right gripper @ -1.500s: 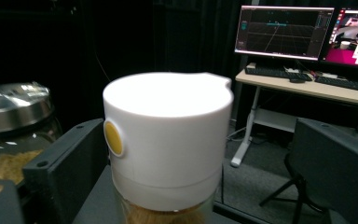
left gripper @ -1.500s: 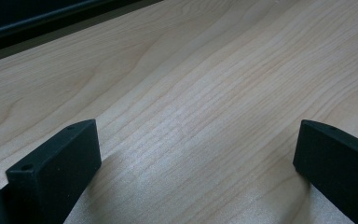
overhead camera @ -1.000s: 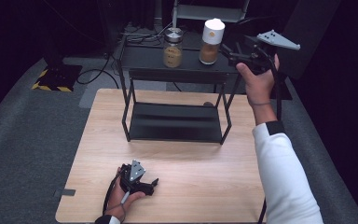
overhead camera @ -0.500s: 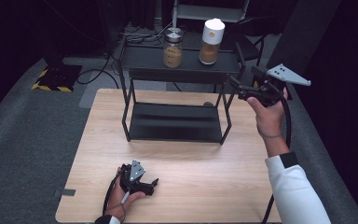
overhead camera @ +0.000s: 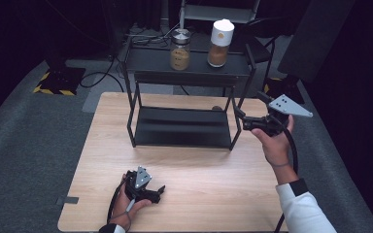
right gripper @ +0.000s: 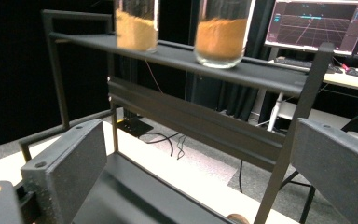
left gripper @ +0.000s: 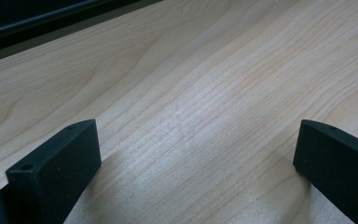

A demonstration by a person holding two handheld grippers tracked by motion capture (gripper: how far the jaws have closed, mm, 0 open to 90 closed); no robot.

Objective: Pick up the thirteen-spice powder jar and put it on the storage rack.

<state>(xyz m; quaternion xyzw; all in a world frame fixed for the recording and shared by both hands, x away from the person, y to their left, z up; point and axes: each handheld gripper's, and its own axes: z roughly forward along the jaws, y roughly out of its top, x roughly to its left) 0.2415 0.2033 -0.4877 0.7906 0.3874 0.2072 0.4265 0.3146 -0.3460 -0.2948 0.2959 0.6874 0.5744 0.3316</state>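
2 jars (overhead camera: 180, 50) atop rack (overhead camera: 184, 127); monitors (right gripper: 324, 25) behind.

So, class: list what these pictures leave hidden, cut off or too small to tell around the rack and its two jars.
- Jar tops: cut off by the top edge in the right gripper view, on both the silver-lidded jar and the white-lidded jar.
- Small brown thing behind the rack: too small in the high view, cut off in the right gripper view.

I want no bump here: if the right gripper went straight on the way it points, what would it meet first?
Probably the black shelf rack's right front post; depth is unclear. The right gripper is open.
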